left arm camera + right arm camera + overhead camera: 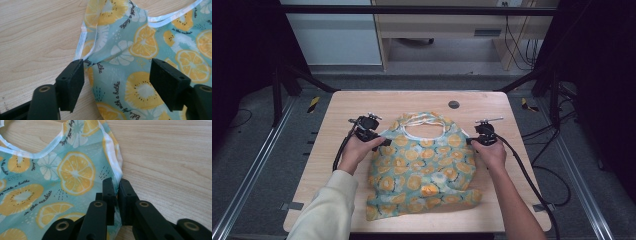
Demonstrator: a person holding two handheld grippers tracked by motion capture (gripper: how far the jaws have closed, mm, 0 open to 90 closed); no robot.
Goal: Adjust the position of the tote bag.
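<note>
**Fruit-print bib, one side pinched**

Lying flat in the middle of the wooden bench [352,107]: a blue-green bib [422,167] with yellow orange slices and kiwi slices printed all over. Neck hole at the top, toward the far edge of the bench. Bottom corner at lower right of the high view a bit folded and bumpy.

Right tool [116,195], at the right edge of the bib: pressed together on the white-trimmed hem, cloth caught between the two black pads. That side looks ready to lift.

Left tool [116,80], at the left edge of the bib: spread wide, one pad just by the hem on the wood, the other over the print. Cloth lying between the pads but not squeezed yet.

So, as a guess: early in the job. One side grabbed, the other side about to be grabbed. Still left to do: close the left tool on its hem, then lift, fold or move the bib, whichever comes next. Nothing folded neatly so far.

Writing on the cloth, in small dark curly letters: "with a bathe" and "in the sunshine" can be read, also part of a word ending in "day". Other bits too cut off or too small to read. No brand tag to be seen.
</note>
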